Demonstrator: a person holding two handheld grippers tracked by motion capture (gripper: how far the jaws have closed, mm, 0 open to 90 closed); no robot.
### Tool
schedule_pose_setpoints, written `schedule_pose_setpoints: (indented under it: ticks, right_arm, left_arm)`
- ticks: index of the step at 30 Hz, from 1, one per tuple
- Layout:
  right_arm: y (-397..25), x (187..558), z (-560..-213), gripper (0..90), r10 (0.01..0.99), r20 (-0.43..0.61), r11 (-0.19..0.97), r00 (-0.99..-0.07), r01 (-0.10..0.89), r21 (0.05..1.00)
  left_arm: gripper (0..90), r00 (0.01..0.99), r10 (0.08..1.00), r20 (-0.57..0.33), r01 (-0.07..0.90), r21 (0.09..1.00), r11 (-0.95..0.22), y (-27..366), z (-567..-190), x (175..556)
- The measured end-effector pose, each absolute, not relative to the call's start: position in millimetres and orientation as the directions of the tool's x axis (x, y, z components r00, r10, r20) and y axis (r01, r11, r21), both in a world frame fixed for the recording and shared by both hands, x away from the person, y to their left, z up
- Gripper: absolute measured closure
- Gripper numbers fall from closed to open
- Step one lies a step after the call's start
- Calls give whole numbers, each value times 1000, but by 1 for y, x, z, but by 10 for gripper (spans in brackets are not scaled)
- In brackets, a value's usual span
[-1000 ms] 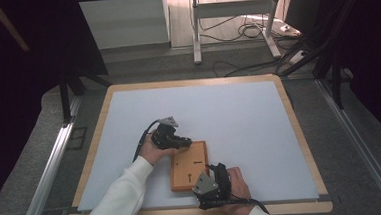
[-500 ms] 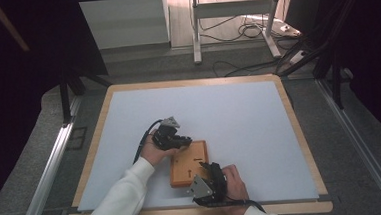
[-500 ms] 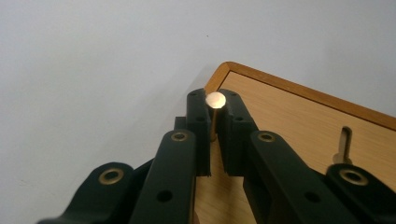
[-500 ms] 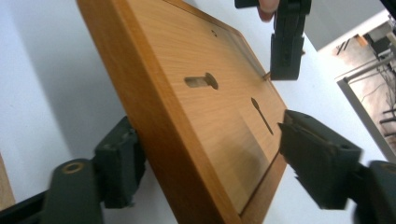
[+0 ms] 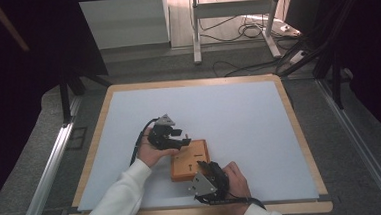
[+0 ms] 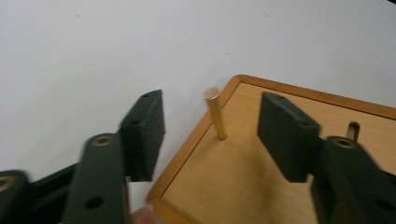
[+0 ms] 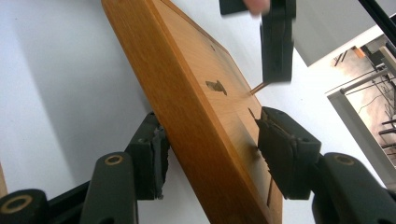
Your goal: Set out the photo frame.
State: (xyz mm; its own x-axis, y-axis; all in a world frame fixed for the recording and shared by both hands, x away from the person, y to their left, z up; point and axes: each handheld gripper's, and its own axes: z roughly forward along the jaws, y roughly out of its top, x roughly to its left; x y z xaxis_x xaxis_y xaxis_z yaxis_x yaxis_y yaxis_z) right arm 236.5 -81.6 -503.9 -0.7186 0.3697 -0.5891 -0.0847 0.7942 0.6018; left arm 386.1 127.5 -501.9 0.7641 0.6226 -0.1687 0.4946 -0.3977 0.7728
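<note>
The flat orange-brown wooden board (image 5: 188, 160) lies on the white tabletop (image 5: 229, 115) toward the person's side, and both tools are on it. The right gripper (image 7: 210, 154) has its jaws on either side of the board's near edge, one under, one over the top face; whether the pads actually press the wood cannot be told, since there seems to be a sliver of space on the upper side. The left gripper (image 6: 212, 135) hangs over the board's left corner with its jaws spread wide and nothing between them but the thin brass-coloured pin (image 6: 215, 114) that stands upright out of the wood.

The risks: the pin is slim and leans a little, so if the left jaws close off-centre they could push it sideways and bend it or jam it in its hole. The board looks tilted in the right gripper view, and if that hold is loose, any tug on the pin could make it slide or rock on the smooth tabletop. The left jaw nearest the board's rim could also catch the raised edge on the way down.

As for containers, none are on the tabletop; the closest thing is the small keyhole-shaped slot (image 7: 215, 86) cut in the board's face, and it looks empty.
</note>
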Motion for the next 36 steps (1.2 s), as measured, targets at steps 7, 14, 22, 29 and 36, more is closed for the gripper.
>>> schedule_pose_setpoints:
  ticks: [7,14,22,29,36]
  right_arm:
    - [-82,237,-503,451,364,-587,797,-723,-84,598]
    - [-82,237,-503,450,366,-585,799,-724,-78,596]
    - [-82,239,-499,457,376,-577,790,-726,-74,608]
    - [-84,243,-491,481,389,-566,780,-727,-67,622]
    - [-82,249,-483,497,389,-552,778,-737,-59,626]
  left_arm:
    - [300,741,658,-135,480,792,-378,160,-499,361]
    - [288,707,695,-131,488,802,-344,187,-501,339]
    - [283,672,726,-144,509,802,-312,213,-508,318]
    - [281,667,731,-142,522,790,-323,220,-518,307]
    - [281,665,732,-148,528,787,-320,223,-521,309]
